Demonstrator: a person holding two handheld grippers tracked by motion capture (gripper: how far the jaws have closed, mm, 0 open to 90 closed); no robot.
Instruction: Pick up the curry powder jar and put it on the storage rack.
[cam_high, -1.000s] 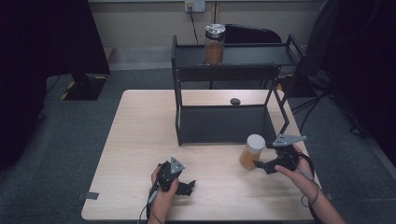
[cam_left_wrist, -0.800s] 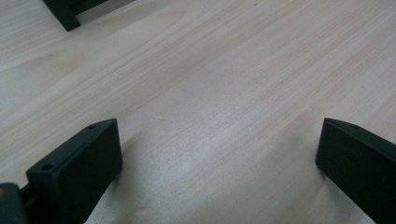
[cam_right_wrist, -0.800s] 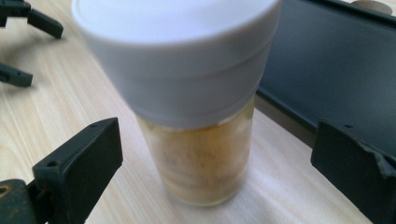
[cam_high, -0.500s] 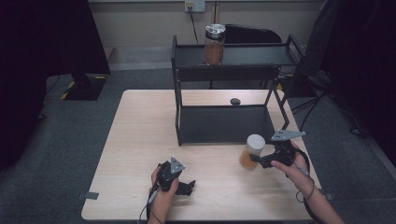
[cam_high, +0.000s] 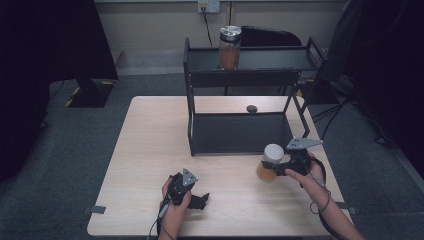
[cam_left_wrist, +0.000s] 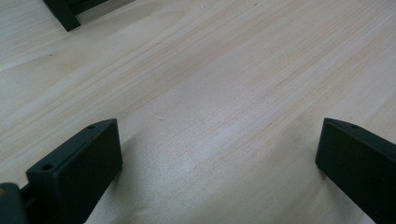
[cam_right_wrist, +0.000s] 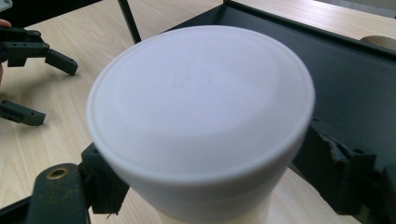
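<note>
A jar with a white lid (cam_high: 272, 159) and amber contents stands on the wooden table (cam_high: 150, 150), just in front of the black shelf's right end. My right gripper (cam_high: 275, 170) reaches it from the right. Its jaws have just been closing and now press on the jar's body below the lid (cam_right_wrist: 201, 102), one finger (cam_right_wrist: 334, 163) on each side. My left gripper (cam_high: 200, 200) rests near the table's front edge, open, with only bare wood between its fingers (cam_left_wrist: 79, 168).
A black two-tier shelf (cam_high: 240, 132) stands mid-table. A second jar with a silver lid (cam_high: 230, 47) sits on its top tier. A small dark round object (cam_high: 252, 108) lies on the table behind the lower tier. Bare wood stretches left of the shelf.
My right gripper has slid left to the white-lidded jar and closed its jaws around it. The left gripper has stayed where it was.
</note>
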